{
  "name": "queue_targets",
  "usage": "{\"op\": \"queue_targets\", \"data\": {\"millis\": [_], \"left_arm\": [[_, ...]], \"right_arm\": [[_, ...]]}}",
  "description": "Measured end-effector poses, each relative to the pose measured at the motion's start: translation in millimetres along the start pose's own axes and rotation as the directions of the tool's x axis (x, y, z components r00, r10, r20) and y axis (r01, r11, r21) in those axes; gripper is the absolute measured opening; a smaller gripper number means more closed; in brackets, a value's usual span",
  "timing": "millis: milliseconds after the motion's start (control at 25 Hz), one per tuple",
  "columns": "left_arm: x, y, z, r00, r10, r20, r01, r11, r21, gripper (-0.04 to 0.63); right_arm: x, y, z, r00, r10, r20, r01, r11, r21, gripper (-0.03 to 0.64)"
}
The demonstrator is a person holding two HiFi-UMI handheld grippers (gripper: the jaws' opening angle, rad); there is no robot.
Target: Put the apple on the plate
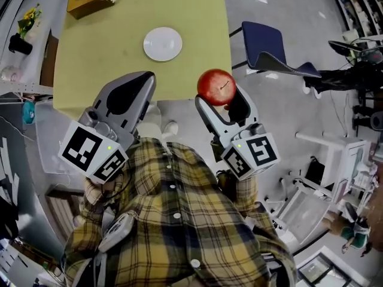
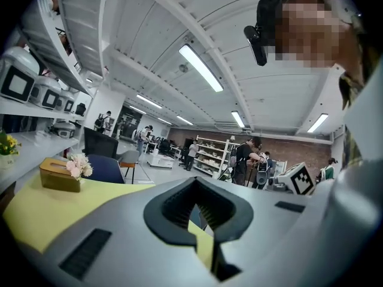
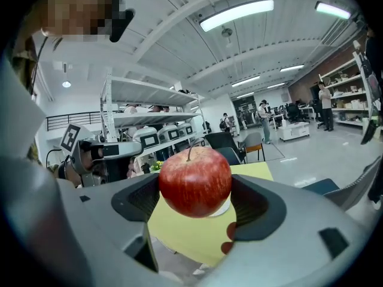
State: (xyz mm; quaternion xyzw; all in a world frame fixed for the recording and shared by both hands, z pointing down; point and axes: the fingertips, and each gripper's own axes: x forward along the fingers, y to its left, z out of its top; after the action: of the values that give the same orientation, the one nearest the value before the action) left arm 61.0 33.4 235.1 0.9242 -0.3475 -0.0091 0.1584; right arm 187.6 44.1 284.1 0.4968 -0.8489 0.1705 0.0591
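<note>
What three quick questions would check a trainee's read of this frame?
1. True or false: the apple lies on the plate.
2. Fill in: the left gripper holds nothing, and its jaws are ___.
3. Choose: the apple is held by A) the right gripper; B) the left gripper; C) a bare hand.

Key: 1 false, the apple is held in the air short of the plate; 2 shut; 3 A.

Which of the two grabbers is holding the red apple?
The right gripper is. Its jaws are clamped on the red apple. The left gripper has its jaws shut with nothing between them.
</note>
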Motion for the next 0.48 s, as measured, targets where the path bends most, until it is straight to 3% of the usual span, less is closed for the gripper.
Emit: {"op": "queue_targets", "data": {"millis": [480], "left_arm": [[34.6,65.9,18.8,1.0,0.012,0.022,-0.012,1.0,-0.026,-0.002]], "right_arm": [[75.4,-11.1,19.1,0.999,0.025,-0.034,-0.026,0.999,-0.03,0.359]]}}
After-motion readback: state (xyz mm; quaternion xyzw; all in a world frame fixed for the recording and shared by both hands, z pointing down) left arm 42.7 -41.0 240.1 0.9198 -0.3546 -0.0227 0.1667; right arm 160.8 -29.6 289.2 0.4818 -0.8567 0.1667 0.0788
